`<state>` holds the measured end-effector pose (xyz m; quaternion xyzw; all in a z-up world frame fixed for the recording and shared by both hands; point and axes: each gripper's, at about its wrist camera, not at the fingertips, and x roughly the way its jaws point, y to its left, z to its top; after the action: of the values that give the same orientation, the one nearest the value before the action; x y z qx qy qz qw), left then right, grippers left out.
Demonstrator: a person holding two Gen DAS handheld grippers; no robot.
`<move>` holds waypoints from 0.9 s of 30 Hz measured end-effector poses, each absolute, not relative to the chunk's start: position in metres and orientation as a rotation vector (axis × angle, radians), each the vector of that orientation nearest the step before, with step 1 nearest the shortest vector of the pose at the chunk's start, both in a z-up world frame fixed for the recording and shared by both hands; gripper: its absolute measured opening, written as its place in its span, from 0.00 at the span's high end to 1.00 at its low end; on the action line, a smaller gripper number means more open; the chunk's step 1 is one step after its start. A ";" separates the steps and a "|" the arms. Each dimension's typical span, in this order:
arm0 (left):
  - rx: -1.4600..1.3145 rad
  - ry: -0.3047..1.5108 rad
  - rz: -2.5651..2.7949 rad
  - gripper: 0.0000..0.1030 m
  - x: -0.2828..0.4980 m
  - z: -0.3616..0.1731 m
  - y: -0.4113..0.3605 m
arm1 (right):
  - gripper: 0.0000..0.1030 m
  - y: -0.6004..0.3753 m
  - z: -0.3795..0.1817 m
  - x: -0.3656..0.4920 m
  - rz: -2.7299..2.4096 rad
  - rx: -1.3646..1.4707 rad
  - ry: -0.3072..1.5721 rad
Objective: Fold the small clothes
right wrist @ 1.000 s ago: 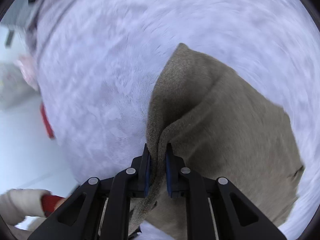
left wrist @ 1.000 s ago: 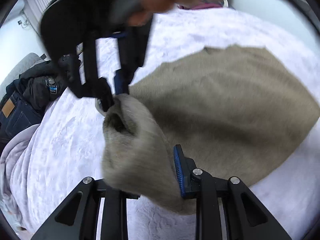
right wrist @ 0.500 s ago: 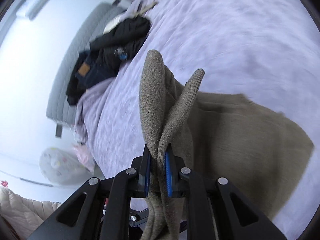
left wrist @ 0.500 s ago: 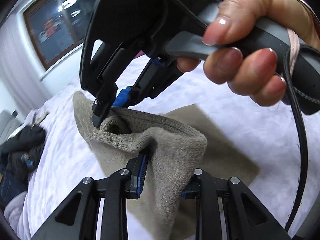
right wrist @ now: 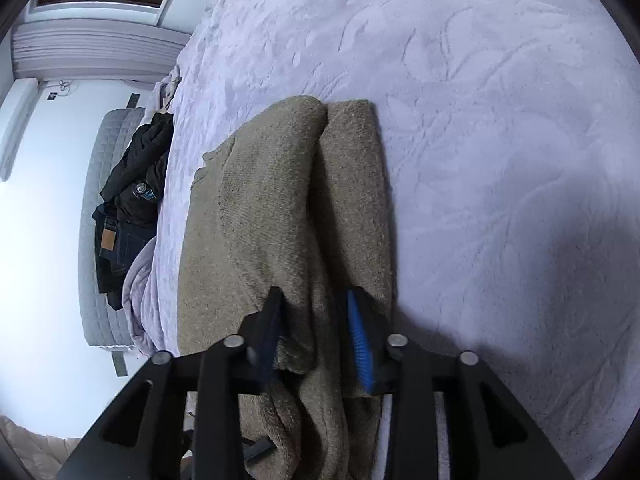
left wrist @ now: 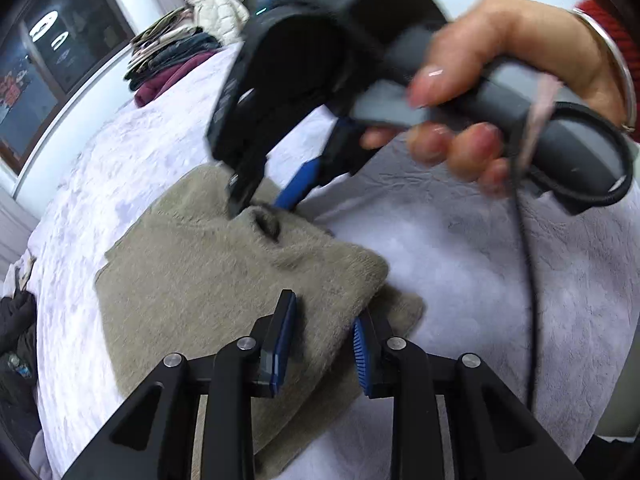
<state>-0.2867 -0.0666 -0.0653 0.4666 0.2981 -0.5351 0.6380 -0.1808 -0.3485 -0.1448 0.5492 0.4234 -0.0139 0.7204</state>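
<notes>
The beige knitted garment (left wrist: 208, 280) lay folded over on the bed (right wrist: 500, 128), on its pale lilac fleece cover, with one long folded layer resting on top of the wider layer below it. It sat toward the side of the bed where a heap of dark clothes (right wrist: 132, 184) was bunched against the grey padded bed end (right wrist: 90, 240).

The left claw (left wrist: 320, 344) pointed steeply down over one corner of the garment. Its jaws were opening, the blue pads standing apart on either side of a soft ridge of the knit, no longer pressing it.

The right claw (right wrist: 318, 336) stood over the other end of the same folded edge. Its jaws were opening too, spread to both sides of the doubled fabric, which ran between them and lay slack. In the left claw's view the person's right hand (left wrist: 492, 92) was wrapped around the grey handle, a bangle (left wrist: 616, 64) at the wrist and a red knitted cuff (left wrist: 612, 20) behind it.

A stack of folded clothes (left wrist: 172, 56) sat at the far edge of the bed beneath a dark window (left wrist: 36, 64).
</notes>
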 end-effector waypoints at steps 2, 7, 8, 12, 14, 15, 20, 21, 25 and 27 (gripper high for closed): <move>1.030 0.698 -1.179 0.28 -0.277 -0.057 -0.061 | 0.56 -0.348 -0.140 -0.192 -0.045 1.211 0.936; 0.871 0.803 -1.135 0.28 -0.228 -0.026 -0.030 | 0.45 -0.329 -0.113 -0.233 -0.062 1.199 0.889; 0.845 0.830 -1.108 0.28 -0.220 -0.024 -0.023 | 0.45 -0.322 -0.113 -0.241 -0.061 1.216 0.888; 0.721 1.020 -0.958 0.28 -0.149 -0.034 -0.015 | 0.45 -0.295 -0.128 -0.256 -0.033 1.328 0.893; 0.728 1.075 -0.905 0.28 -0.123 -0.052 -0.019 | 0.49 -0.285 -0.136 -0.253 -0.015 1.352 0.890; 0.758 1.062 -0.891 0.28 -0.118 -0.059 -0.023 | 0.60 -0.281 -0.138 -0.249 -0.025 1.345 0.897; 0.873 0.986 -0.942 0.27 -0.136 -0.067 -0.009 | 0.86 -0.264 -0.116 -0.244 -0.029 1.244 0.897; 0.881 0.988 -0.945 0.27 -0.143 -0.072 -0.004 | 0.86 -0.259 -0.115 -0.249 -0.048 1.235 0.909; 0.809 1.119 -0.942 0.17 -0.155 -0.087 0.006 | 0.94 -0.244 -0.150 -0.265 -0.135 1.231 1.025; 0.777 1.133 -0.915 0.02 -0.151 -0.092 0.008 | 0.94 -0.243 -0.159 -0.268 -0.141 1.278 1.000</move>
<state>-0.1514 0.0079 -0.0915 0.3457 0.5042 -0.4073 0.6785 -0.2678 -0.2426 -0.1586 0.5708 0.4465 -0.0628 0.6862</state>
